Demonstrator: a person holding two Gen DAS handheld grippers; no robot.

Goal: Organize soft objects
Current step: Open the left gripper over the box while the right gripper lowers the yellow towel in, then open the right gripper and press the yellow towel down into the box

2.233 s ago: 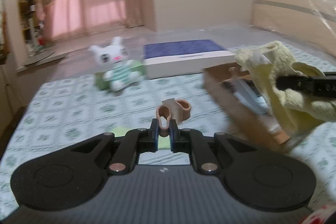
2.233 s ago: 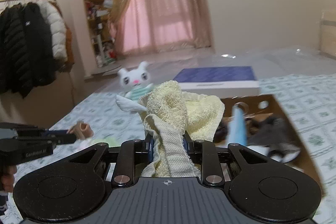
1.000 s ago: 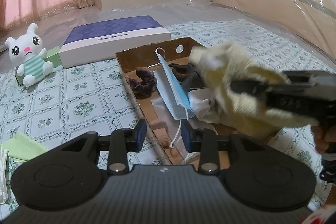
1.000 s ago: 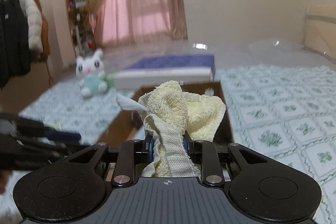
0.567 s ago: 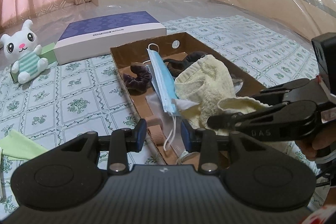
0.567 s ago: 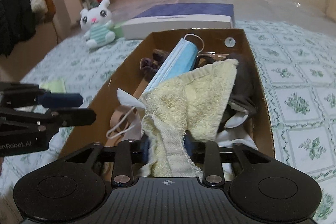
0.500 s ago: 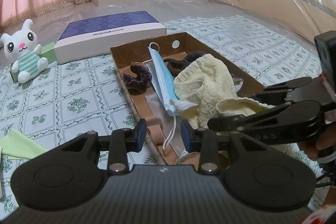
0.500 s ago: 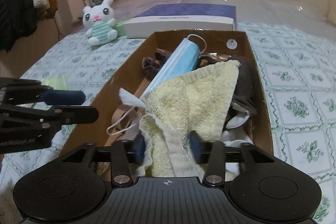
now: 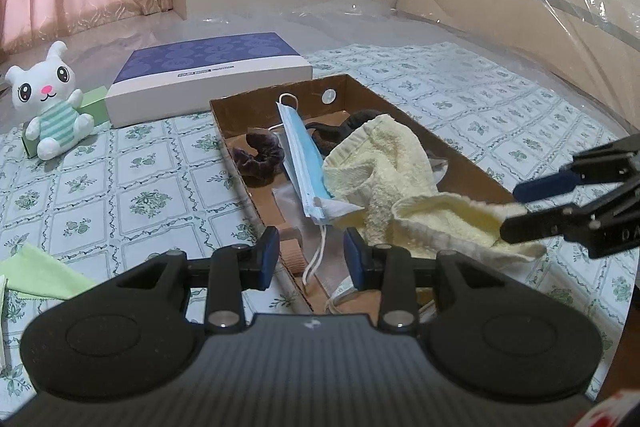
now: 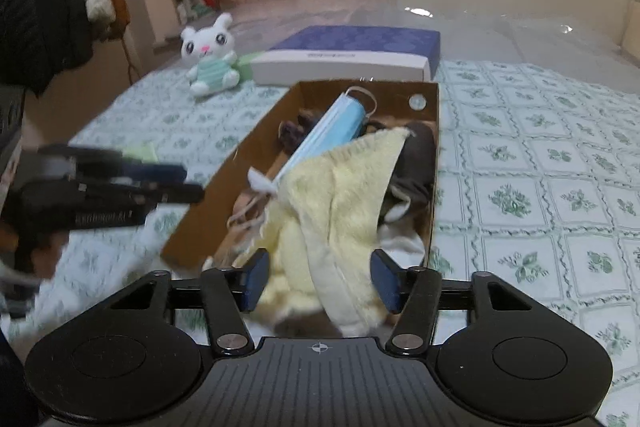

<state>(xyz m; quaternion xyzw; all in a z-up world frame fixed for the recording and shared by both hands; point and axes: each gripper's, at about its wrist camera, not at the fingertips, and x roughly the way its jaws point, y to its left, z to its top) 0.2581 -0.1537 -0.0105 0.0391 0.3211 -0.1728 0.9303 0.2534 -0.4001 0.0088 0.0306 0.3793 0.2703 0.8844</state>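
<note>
- Right claw: pads apart with jaws closing a little at this moment; yellow towel lying loose between them, neither pad pressing on it (released, by the look of it).
- Yellow towel: mostly inside the cardboard box, heaped over the near half; one end draped over the box's near edge toward the right claw; long axis along the length of the box, roughly in line with the right claw's pointing direction.
- Left claw: half open and holding nothing; hovering above the near corner of the cardboard box, towel ahead and to its right.
- Key relation: trailing end of the towel directly under and between the right claw's fingers, so right hand plainly nearer; probably a short tuck forward into the box, or a straight lift clear.
- Also in the box: blue face mask lying lengthwise against the towel, dark scrunchie at the far left, dark cloth under the towel's far side.
- Outside the box, on the patterned bed cover: plush rabbit, green cloth near the left claw; likely candidates for the left hand.
- Risk: overhanging end could slide off the edge; mask loops easy to snag.
</note>
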